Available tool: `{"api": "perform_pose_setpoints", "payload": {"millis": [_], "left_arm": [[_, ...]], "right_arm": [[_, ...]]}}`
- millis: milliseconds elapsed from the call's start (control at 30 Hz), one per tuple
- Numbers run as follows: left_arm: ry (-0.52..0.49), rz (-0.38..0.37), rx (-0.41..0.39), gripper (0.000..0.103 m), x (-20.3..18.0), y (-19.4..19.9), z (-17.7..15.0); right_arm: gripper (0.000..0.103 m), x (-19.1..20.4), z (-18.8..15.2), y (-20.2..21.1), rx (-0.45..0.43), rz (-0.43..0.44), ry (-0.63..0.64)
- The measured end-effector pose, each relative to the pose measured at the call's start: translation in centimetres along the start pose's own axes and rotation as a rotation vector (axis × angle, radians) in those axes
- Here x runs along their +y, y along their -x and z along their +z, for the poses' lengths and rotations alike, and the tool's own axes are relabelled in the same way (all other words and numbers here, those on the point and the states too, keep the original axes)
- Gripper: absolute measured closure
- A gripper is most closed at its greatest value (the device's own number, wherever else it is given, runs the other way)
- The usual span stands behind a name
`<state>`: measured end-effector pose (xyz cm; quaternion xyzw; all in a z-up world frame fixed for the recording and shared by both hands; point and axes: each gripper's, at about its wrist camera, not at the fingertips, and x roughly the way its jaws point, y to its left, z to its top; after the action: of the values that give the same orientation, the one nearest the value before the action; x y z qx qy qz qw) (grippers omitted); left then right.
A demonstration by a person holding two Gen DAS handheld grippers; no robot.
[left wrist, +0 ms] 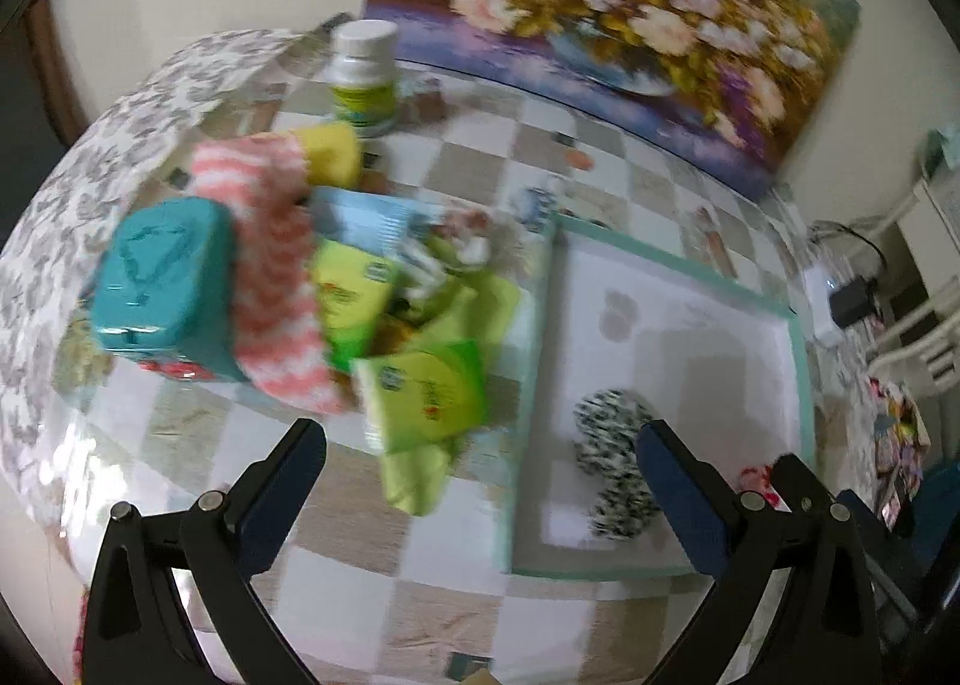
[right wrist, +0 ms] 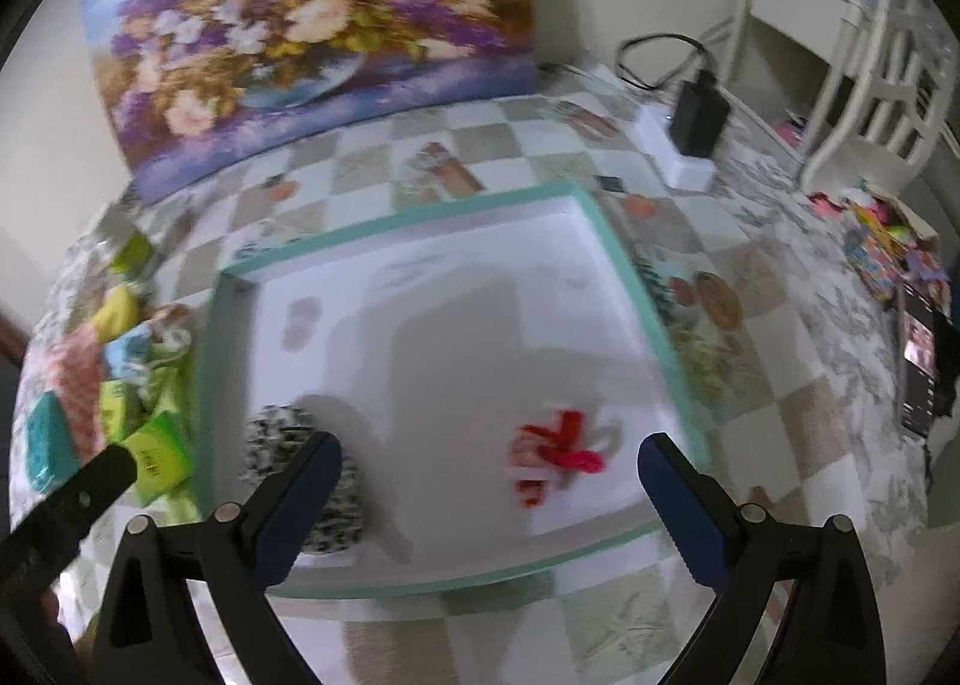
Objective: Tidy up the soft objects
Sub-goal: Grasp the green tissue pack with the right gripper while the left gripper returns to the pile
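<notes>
The counter [right wrist: 528, 631], covered in a checkered cloth, carries a teal-rimmed tray [right wrist: 636, 265] straight ahead of the right claw [right wrist: 489, 466]. Ahead-left of the left claw [left wrist: 480, 454] lies a heap of soft things [left wrist: 336, 289], a white-capped bottle [left wrist: 363, 78] beyond. A white box [right wrist: 678, 156] sits far right.

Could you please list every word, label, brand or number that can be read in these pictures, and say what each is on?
No text can be read.
White-capped bottle: the green label's print is blurred.
Green packets: logos and red marks smeared by motion.
Teal box: only a raised outline, no letters.
Light blue packet: print too blurred.
Tray: faint grey marks, unreadable.
</notes>
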<state>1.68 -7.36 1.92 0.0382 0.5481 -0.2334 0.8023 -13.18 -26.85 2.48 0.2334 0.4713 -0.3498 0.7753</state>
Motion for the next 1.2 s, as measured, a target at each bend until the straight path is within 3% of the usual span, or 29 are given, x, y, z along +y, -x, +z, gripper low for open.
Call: {"api": "perform_pose_setpoints", "payload": {"millis": [367, 633, 900, 1200], "left_arm": [[0.249, 0.037, 0.008, 0.0, 8.3, 0.4, 1.2], [0.346, 0.054, 0.014, 0.0, 12.8, 0.4, 1.2], [0.412, 0.031, 0.081, 0.0, 14.9, -1.7, 0.7], [0.443, -0.009, 0.129, 0.0, 15.3, -3.2, 1.2]], "right_arm": [[0.002, 6.0, -1.1, 0.6, 0.017, 0.159, 0.09], [0.002, 11.7, -2.4, 0.6, 0.041, 0.243, 0.185], [0.002, 16.1, -3.4, -0.7, 0.071, 0.267, 0.281], [0.002, 18.0, -3.4, -2.3, 0.08, 0.3, 0.34]]}}
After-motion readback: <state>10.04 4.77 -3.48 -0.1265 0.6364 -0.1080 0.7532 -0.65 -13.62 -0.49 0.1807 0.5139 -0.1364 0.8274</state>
